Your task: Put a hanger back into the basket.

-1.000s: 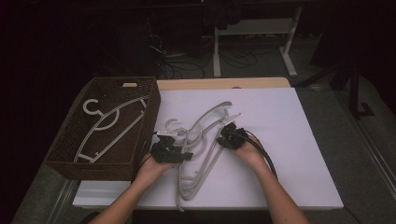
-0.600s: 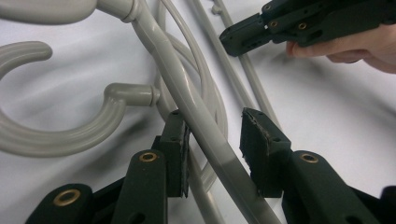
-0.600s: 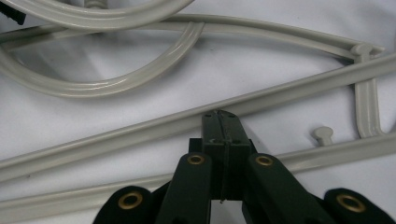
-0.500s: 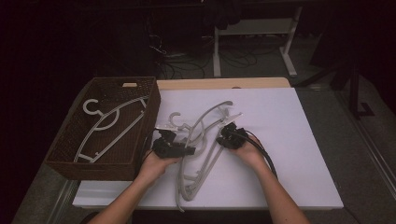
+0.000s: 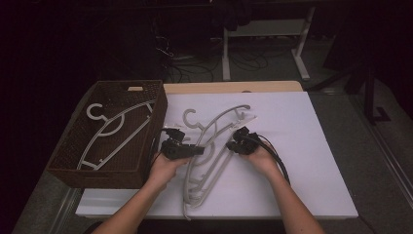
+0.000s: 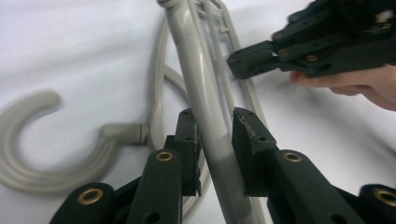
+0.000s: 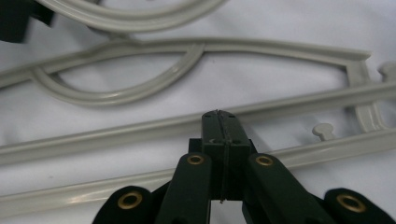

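where basket point(image 5: 151, 117) holds hanger point(image 5: 114, 134)

Two stacked hangers point(image 5: 209, 146) lie on the worktop point(image 5: 311, 146) between the left gripper point(image 5: 187, 150) and the right gripper point(image 5: 233, 145). Left of the left gripper sits a basket point(image 5: 158, 122) on the worktop's edge, with another hanger point(image 5: 114, 131) lying inside it.

Bare forearms, black tools point(image 6: 215, 140) w/ brass screws (black cables trailing).
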A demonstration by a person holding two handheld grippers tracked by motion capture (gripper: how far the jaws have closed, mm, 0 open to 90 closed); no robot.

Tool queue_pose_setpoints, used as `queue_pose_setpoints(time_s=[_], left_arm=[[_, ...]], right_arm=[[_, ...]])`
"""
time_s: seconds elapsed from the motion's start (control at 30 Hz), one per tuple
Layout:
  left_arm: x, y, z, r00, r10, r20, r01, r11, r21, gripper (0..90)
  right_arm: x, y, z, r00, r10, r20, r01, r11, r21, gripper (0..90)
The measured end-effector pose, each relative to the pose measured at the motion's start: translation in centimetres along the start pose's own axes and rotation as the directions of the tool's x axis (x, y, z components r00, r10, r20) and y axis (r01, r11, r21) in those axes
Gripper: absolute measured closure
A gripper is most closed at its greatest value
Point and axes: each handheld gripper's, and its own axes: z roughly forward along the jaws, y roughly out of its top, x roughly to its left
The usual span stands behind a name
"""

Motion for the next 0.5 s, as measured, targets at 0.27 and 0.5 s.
queue_pose_setpoints(time_s=[0.27, 0.5], left_arm=[[-0.5, 1.5, 0.0, 0.9998, -0.018, -0.014, 0.017, 0.9990, -0.042, 77.8], [-1.7, 3.3, -1.0, 0.9999, 0.015, 0.002, -0.015, 0.9973, -0.072, 79.2]], right_arm=[[-0.9, -0.3, -1.8, 0.9996, 0.027, -0.011, -0.027, 0.999, -0.047, 88.6], [-1.6, -0.8, -3.6, 0.9980, 0.054, -0.032, -0.057, 0.994, -0.097, 84.0]])
